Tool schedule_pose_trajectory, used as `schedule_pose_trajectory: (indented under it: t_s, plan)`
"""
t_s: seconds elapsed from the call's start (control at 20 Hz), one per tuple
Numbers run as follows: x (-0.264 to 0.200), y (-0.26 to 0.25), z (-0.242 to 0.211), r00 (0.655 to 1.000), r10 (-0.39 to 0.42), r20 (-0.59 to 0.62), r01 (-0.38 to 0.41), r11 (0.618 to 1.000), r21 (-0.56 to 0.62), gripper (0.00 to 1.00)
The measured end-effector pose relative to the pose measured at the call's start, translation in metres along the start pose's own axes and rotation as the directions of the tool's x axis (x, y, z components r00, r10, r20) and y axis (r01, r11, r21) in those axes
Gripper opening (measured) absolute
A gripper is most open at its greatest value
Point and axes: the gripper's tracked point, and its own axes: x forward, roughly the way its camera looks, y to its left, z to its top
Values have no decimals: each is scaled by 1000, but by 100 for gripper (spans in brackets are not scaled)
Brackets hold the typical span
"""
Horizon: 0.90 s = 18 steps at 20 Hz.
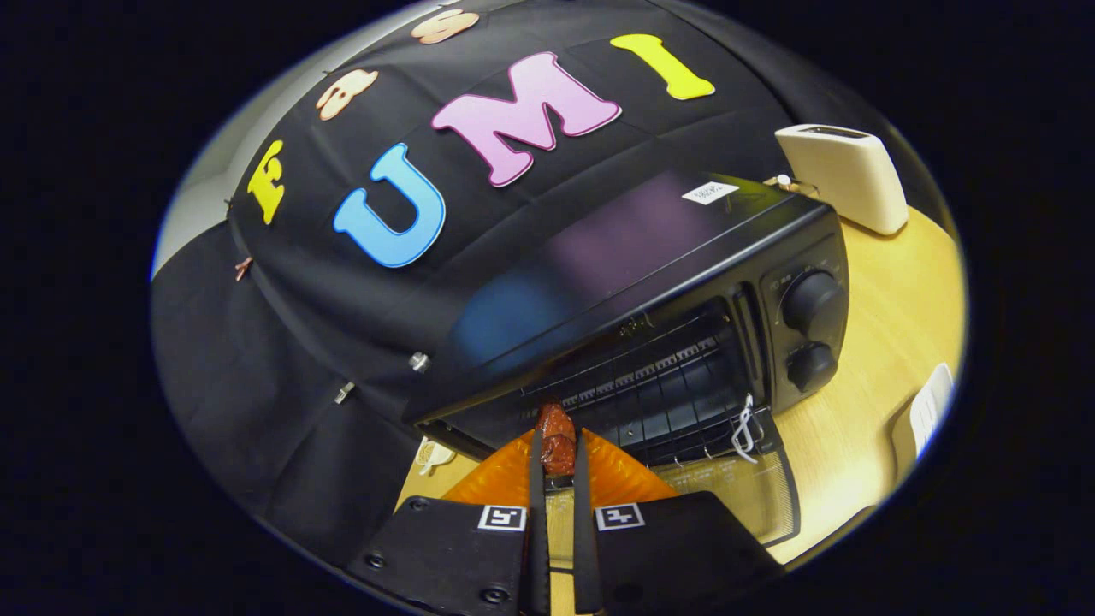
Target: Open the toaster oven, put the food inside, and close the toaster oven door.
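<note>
Between the fingers of the gripper (557,479) sits the food (556,438), a small reddish-brown piece clamped from both sides, its upper end standing out past the fingertips. It appears light and somewhat soft, probably greasy; judged so, a firm hold low on its body is prudent, without crushing. Just ahead, the toaster oven (650,282) stands on the counter (864,411) with its door (744,492) folded down flat and the wire rack (650,402) exposed. Two knobs (813,329) sit to the right of the opening. Beyond the oven, to the right, stands a cream toaster (847,175). The food hangs short of the rack.
</note>
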Motion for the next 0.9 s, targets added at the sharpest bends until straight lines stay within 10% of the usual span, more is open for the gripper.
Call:
schedule_pose_trajectory:
  t_s: [0.55,0.7,0.9]
  plan:
    - [45,-36,3,995,-97,-14,98,993,70,17]
    - [44,-53,6,985,-173,-20,173,985,20,35]
    - [27,-53,18,983,-185,5,185,983,-6,86]
